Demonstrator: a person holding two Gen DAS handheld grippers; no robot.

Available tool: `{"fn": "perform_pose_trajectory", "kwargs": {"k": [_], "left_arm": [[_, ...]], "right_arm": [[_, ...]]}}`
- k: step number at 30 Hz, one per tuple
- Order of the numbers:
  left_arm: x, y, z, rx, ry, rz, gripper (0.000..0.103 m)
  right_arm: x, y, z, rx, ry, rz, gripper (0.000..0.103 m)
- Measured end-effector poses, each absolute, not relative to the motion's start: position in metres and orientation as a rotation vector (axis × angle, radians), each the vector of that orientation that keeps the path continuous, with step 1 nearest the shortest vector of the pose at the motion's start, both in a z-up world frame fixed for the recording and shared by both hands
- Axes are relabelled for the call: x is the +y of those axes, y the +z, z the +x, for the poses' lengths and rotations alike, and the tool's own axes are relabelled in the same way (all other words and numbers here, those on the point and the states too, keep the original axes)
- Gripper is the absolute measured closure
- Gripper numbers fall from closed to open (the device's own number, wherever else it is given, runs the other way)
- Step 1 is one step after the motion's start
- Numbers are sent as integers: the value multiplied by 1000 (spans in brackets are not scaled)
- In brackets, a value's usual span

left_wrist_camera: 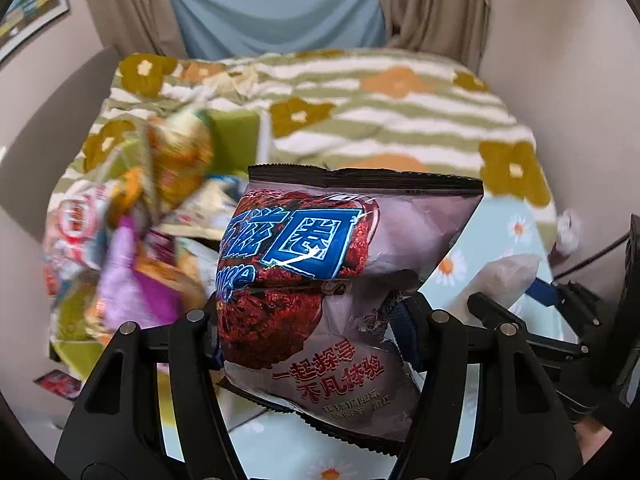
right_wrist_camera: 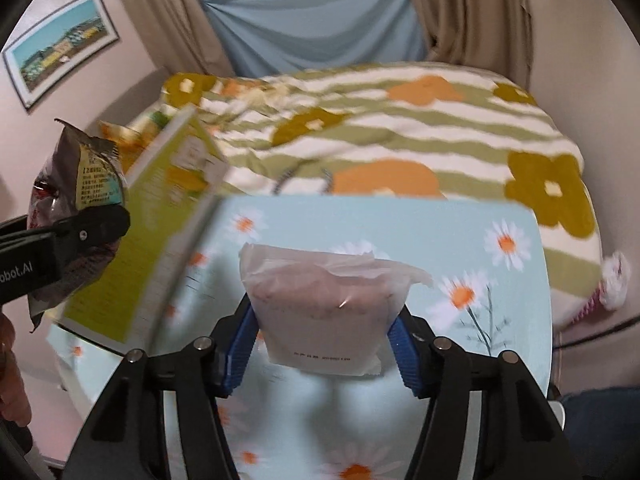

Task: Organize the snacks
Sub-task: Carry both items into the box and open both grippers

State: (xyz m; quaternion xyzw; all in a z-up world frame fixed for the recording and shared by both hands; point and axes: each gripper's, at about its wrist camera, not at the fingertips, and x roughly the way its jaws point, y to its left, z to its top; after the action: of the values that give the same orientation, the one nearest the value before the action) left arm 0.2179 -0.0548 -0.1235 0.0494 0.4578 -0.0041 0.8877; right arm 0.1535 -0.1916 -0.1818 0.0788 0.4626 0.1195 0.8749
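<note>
In the left wrist view my left gripper (left_wrist_camera: pixel 314 332) is shut on a mauve snack bag (left_wrist_camera: pixel 360 248) with blue lettering and dark red rings, held up off the table. The same bag (right_wrist_camera: pixel 68 176) shows at the left edge of the right wrist view, pinched in the left gripper's fingers (right_wrist_camera: pixel 92 226). My right gripper (right_wrist_camera: pixel 320 346) is shut on a small white pouch (right_wrist_camera: pixel 320 308), its blue pads (right_wrist_camera: pixel 240 344) pressing both sides above the daisy tablecloth. The pouch (left_wrist_camera: pixel 508 276) also appears at the right of the left wrist view.
A blurred heap of mixed snack packets (left_wrist_camera: pixel 132 240) lies to the left, beside a yellow-green carton (right_wrist_camera: pixel 160 232). The table carries a light blue daisy cloth (right_wrist_camera: pixel 500 280). Behind it is a bed with a striped floral blanket (right_wrist_camera: pixel 400 132). A hand (right_wrist_camera: pixel 12 380) shows at lower left.
</note>
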Motion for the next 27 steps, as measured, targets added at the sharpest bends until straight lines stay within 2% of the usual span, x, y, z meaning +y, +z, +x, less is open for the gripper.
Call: {"fn": "perform_pose_trajectory", "kwargs": {"k": [9,16,17,18,20,27], "left_arm": [[13,-59,217,844,7,37,42],[51,-60,244,860,0,65,40],[52,-63,247,870,0,70,34],[55,-68,253,887,-7,76,19],[62,-74,258,887,-21,80,0],[98,-71,250,875,-99,25,0]], "right_arm": [[-147,-106,158,851,347,237,47],[-111,-69,172,797,394,251,47],[-103,-65,175,792,395,248,47],[-100,-63,177,789,394,244,47],[-93,-62,181,785,390,242,47],[-76,-67,189,801,335,241,47]]}}
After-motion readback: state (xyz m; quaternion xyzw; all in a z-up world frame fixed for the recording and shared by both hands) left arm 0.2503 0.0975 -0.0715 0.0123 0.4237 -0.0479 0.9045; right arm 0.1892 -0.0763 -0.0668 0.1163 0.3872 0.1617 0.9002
